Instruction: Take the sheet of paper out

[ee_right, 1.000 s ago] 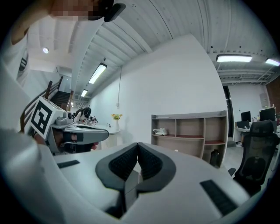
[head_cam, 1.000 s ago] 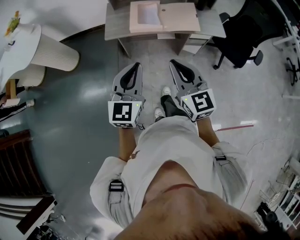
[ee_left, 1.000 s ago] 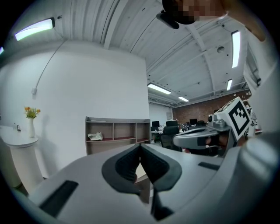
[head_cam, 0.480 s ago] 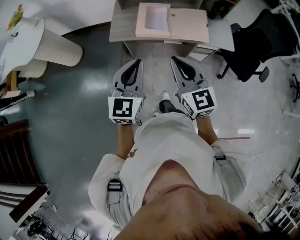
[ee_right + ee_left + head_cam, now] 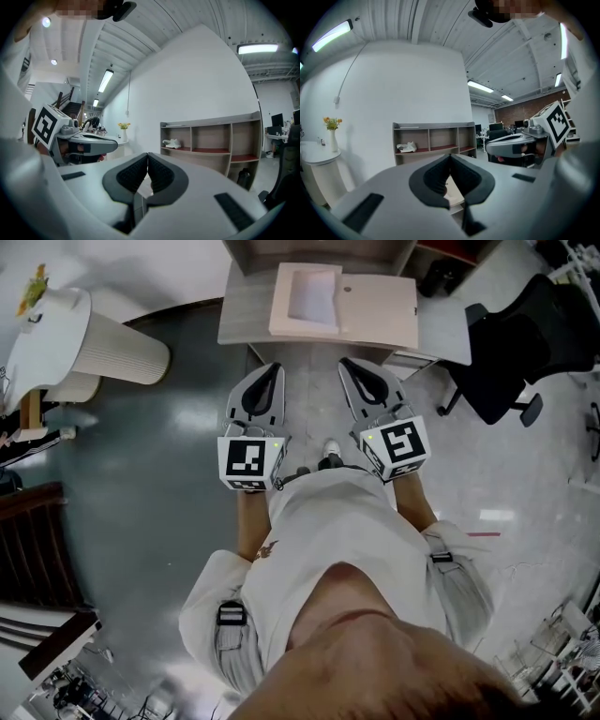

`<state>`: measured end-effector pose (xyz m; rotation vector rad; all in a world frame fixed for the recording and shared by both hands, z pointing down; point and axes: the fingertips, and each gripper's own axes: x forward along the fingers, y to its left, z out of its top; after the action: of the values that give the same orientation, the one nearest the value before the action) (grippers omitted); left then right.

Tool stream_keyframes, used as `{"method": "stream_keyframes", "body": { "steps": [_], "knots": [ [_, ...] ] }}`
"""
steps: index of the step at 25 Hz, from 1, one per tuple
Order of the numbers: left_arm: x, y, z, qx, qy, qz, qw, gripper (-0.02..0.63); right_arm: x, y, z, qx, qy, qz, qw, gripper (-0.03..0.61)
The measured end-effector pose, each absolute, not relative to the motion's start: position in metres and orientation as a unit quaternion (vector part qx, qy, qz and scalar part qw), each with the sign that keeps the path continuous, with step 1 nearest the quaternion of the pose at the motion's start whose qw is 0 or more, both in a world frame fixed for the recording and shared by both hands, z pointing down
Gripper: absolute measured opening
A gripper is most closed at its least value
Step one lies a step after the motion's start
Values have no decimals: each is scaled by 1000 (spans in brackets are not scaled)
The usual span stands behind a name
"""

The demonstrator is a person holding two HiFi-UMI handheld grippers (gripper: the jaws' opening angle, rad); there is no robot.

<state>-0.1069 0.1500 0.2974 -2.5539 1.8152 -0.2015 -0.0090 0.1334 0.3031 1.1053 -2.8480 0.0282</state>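
Note:
A flat pink box [image 5: 375, 310] lies on a grey desk [image 5: 246, 315] ahead of me, and a white sheet of paper [image 5: 312, 296] rests in its open left recess. My left gripper [image 5: 275, 368] and right gripper [image 5: 345, 363] are held side by side at waist height, pointing level at the desk and short of its front edge. In the left gripper view the left gripper [image 5: 450, 155] has its pads together with nothing between them. The right gripper [image 5: 147, 154] looks the same in the right gripper view. A sliver of the pink box shows beyond the left jaws.
A round white table on a ribbed base [image 5: 103, 348] stands at the left, and a black office chair [image 5: 506, 371] at the right. A wooden shelf unit [image 5: 433, 140] backs the desk. A vase of flowers [image 5: 332, 133] sits on the round table.
The desk and pink box have slid lower and grown larger in the head view as the person walks toward them. Both grippers keep their pose and stay shut.

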Motion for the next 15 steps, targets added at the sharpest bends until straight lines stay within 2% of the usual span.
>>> {"method": "stream_keyframes", "body": {
  "steps": [15],
  "knots": [
    [-91,112,301,-812,579,-78,-3,20,8,87,313,365,-929,35,42,20]
  ]
}}
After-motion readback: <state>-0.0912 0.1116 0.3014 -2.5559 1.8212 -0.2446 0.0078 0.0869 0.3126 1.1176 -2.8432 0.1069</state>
